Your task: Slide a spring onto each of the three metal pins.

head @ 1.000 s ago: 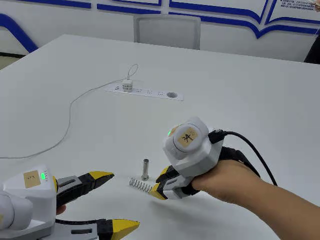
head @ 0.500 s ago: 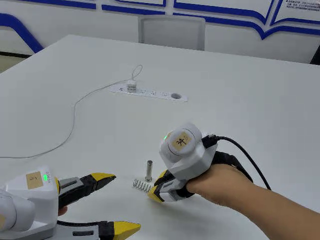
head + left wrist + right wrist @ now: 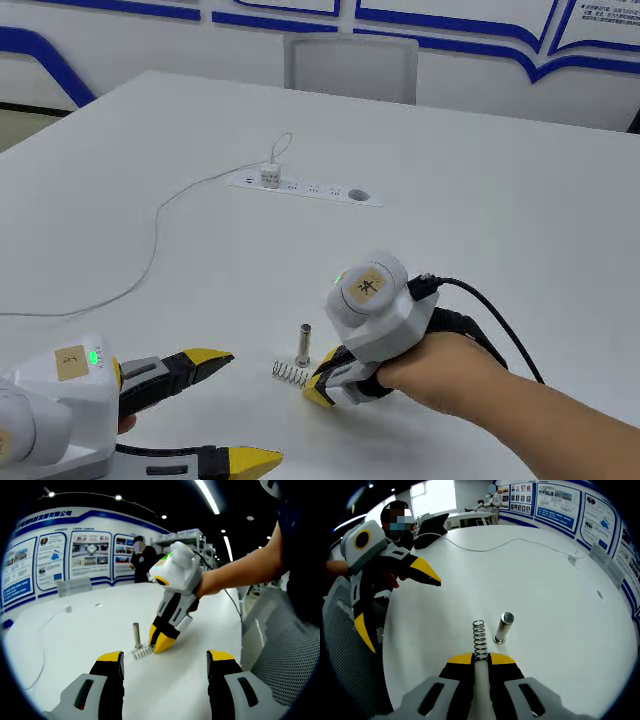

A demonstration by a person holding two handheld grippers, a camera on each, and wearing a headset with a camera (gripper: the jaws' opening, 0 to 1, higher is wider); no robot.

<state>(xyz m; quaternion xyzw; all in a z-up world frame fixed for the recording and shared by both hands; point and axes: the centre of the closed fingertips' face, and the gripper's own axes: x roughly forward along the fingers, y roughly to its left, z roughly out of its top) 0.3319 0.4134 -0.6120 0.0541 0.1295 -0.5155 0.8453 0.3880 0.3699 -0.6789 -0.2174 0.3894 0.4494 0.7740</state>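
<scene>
A small metal pin point(image 3: 303, 345) stands upright on the white table point(image 3: 480, 210); it is also in the left gripper view point(image 3: 136, 635) and the right gripper view point(image 3: 503, 627). A coil spring point(image 3: 290, 373) lies flat beside the pin's base, one end pinched by my right gripper point(image 3: 318, 389), which is shut on it. The spring point(image 3: 479, 637) runs forward from the yellow tips of the right gripper point(image 3: 480, 657). My left gripper point(image 3: 232, 410) hovers open at the lower left, nothing between its jaws. In the left gripper view the left gripper point(image 3: 165, 656) faces the spring point(image 3: 143, 651).
A white power strip point(image 3: 305, 187) with a plugged-in charger point(image 3: 270, 176) and a thin cable point(image 3: 150, 255) lies mid-table. A grey chair point(image 3: 350, 65) stands at the far edge. A black cable point(image 3: 490, 310) trails from the right gripper.
The head camera has shifted, so the scene sits slightly lower and to the right. My right gripper has lowered a little with the spring, close by the pin. The left gripper is still.
</scene>
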